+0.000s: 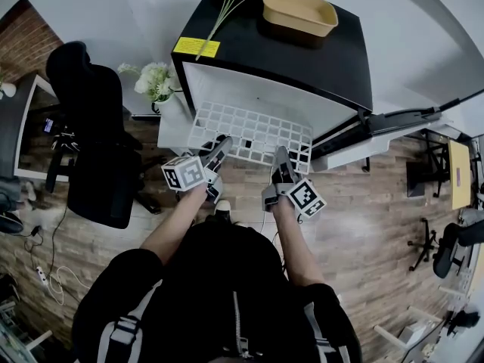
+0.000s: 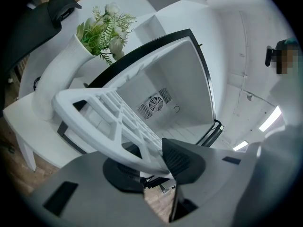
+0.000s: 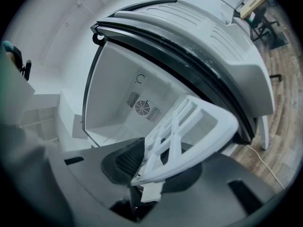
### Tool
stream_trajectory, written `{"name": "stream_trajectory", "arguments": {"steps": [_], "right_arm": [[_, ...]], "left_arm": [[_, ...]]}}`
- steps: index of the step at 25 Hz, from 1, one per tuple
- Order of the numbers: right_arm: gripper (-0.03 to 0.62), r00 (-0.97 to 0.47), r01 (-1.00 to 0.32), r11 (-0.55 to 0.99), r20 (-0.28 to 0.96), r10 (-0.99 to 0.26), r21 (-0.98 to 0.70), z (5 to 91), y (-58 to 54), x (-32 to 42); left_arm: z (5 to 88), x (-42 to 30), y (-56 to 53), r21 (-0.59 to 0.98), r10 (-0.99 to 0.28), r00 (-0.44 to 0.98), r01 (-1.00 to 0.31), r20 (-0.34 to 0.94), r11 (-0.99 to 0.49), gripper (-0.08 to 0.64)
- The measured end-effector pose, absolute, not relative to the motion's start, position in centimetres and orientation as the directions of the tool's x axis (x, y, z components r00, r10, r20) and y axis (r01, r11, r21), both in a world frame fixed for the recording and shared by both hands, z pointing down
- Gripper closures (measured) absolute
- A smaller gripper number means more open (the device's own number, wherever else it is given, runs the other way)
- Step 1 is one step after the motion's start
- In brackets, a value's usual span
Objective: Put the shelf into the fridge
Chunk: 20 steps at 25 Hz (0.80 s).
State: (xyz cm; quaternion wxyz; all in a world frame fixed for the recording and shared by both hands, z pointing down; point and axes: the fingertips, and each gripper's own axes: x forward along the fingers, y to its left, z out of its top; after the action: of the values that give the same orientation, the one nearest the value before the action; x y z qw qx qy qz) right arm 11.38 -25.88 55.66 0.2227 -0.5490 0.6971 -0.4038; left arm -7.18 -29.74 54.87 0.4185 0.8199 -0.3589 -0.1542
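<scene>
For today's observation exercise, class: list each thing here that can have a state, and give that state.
Fridge: door open.
Shelf: gripped at its near edge, at the fridge mouth, not yet seated.
Left gripper: jaws shut on the shelf.
Right gripper: jaws shut on the shelf.
Yellow tray: upright on the fridge top.

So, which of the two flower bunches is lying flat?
The bunch on the fridge top, beside the yellow tray; the other stands in a white vase beside the fridge.
</scene>
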Motion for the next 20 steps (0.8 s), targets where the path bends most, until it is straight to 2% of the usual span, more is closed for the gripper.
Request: {"name": "stream_trajectory", "arguments": {"steps": [20], "right_arm": [[0.462, -0.286, -0.612, 0.077, 0.129, -0.949, -0.787, 55.9, -26.5, 10.8]], "left_arm": [[55.0, -6.9, -31.5, 0.800, -0.711, 0.702, -0.443, 0.029, -0.405, 0.433]]}}
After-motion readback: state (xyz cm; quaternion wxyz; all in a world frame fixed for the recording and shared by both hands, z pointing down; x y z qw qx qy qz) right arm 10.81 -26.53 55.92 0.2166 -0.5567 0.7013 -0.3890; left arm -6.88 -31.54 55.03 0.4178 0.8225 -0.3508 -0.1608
